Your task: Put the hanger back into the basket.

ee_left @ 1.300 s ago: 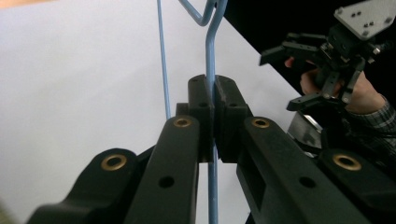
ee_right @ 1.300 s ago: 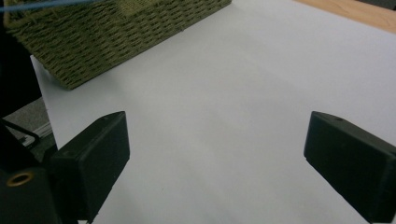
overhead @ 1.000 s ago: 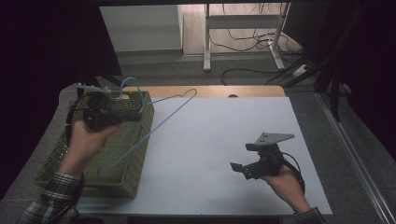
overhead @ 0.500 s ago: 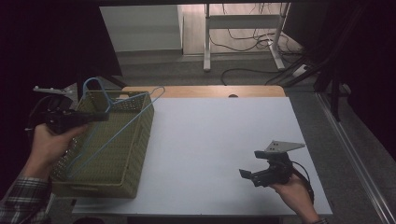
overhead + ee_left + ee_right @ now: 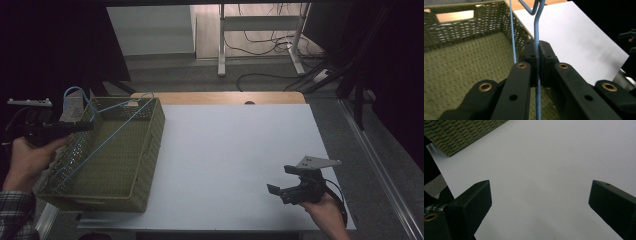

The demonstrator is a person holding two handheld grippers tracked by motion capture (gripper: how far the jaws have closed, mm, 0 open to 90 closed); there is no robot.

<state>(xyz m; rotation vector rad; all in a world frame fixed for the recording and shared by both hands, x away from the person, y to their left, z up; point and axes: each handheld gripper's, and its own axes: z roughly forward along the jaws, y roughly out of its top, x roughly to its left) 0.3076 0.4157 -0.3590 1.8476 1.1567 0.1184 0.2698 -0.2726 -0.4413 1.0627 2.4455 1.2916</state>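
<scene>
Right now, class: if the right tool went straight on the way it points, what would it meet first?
Probably the bare white table top: the right tool, jaws open, points low across it. Further along sits the green woven basket, though depth is hard to judge.

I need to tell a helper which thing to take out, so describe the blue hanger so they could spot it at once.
Look to the left end of the white table, where a green woven basket sits. Slanting across it is the blue hanger, pinched by the left gripper. It is the one thin, bright blue wire thing there.
</scene>
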